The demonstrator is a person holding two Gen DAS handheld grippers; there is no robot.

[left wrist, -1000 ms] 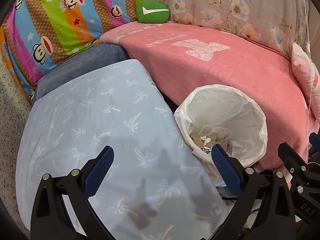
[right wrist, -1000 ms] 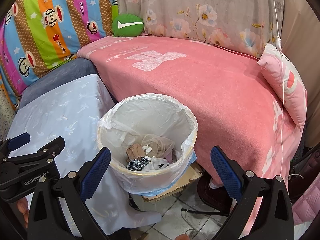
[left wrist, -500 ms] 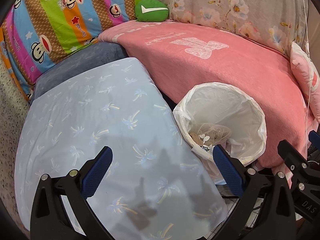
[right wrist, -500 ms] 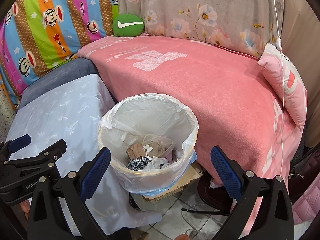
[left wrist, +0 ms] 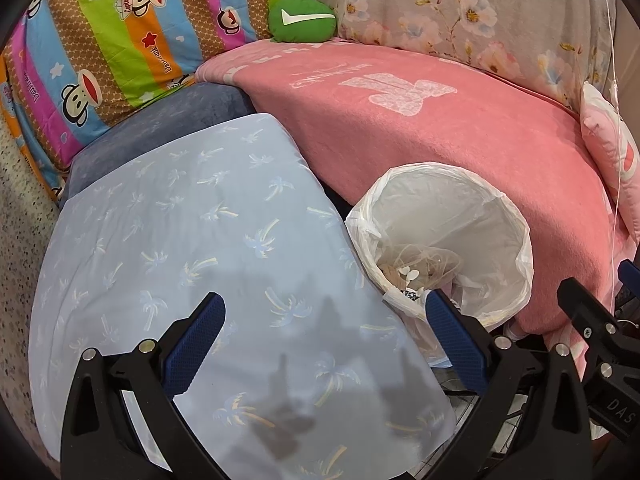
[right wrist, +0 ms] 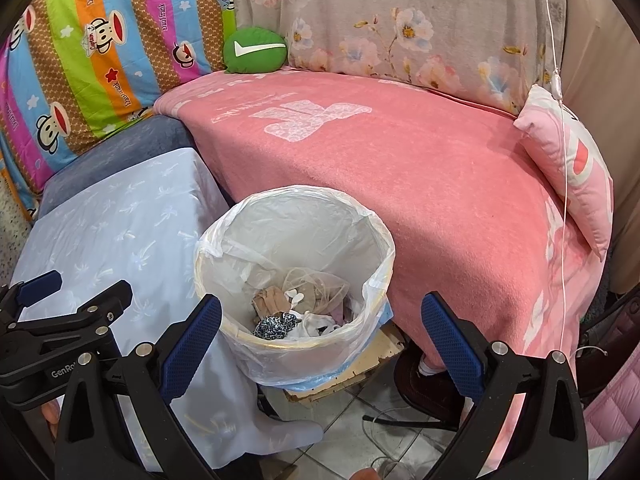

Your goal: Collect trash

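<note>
1. Trash sits at the bottom of the bin [right wrist: 294, 276]: crumpled brown paper, a dark patterned scrap, white bits and thin clear film [right wrist: 296, 308], all inside the white liner bag [right wrist: 224, 248] whose rim is folded over the top edge.
2. Bin stands on the tiled floor [right wrist: 344, 440], in the gap between the pale blue palm-print sheet [left wrist: 192, 232] and the pink blanket [right wrist: 420, 184], just beside both.
3. My right gripper [right wrist: 320, 332] hangs above the bin with its blue pads spread wide and nothing between them; the bin mouth shows in the gap.
4. My left gripper [left wrist: 324, 332] is also spread and empty, hovering over the blue sheet with the bin off to its right.
5. I see no loose litter on the sheet or the blanket, so I judge the gathering is largely done and the step in hand is dealing with the bag itself.
6. Next move, as I read it: bring one claw down onto the folded liner rim and pinch the thin plastic, while the other takes the opposite edge.
7. The film is slack and slippery, so a shallow bite may slide off; I would take a good fold.
</note>
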